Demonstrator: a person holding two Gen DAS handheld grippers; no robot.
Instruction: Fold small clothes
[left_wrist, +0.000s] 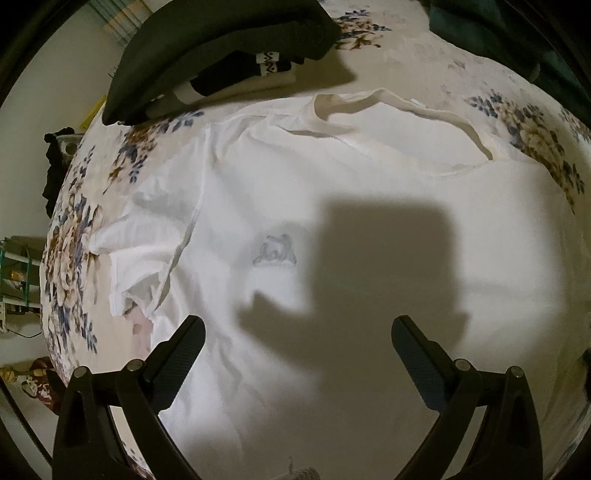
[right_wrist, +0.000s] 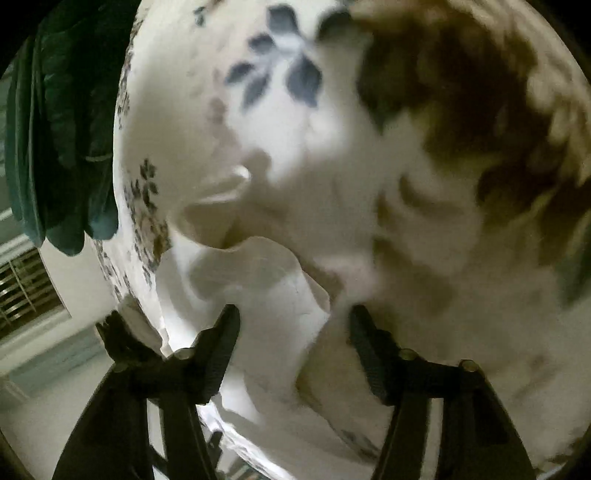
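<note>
White T-shirt (left_wrist: 332, 229): one item, spread mostly flat on a floral bedsheet (left_wrist: 74, 236), neckline (left_wrist: 388, 110) at the far side, left sleeve (left_wrist: 147, 236) crumpled and partly turned under itself at the left, a faint grey print near the chest. Left gripper (left_wrist: 297, 332): released, fingers wide apart, hovering above the shirt's near-middle, touching nothing; its shadow falls across the cloth. Right gripper (right_wrist: 295, 325): jaws parted, held close to a raised white fabric edge (right_wrist: 266, 280) that sits between the fingers; the view is blurred, and contact cannot be told, though nothing looks clamped. Other stock: black folded garments (left_wrist: 221, 48) at far left, a dark green garment (left_wrist: 517, 33) at far right. Handling note, as judgement: the step in hand appears to be taking hold of the shirt for its first fold. The right fingers would do well to close on the edge fully, through both layers if possible; the left should go to the rumpled sleeve, flatten it, then pinch at the seam, so the fold line runs straight. Thin cloth slips easily; lift low and evenly.
</note>
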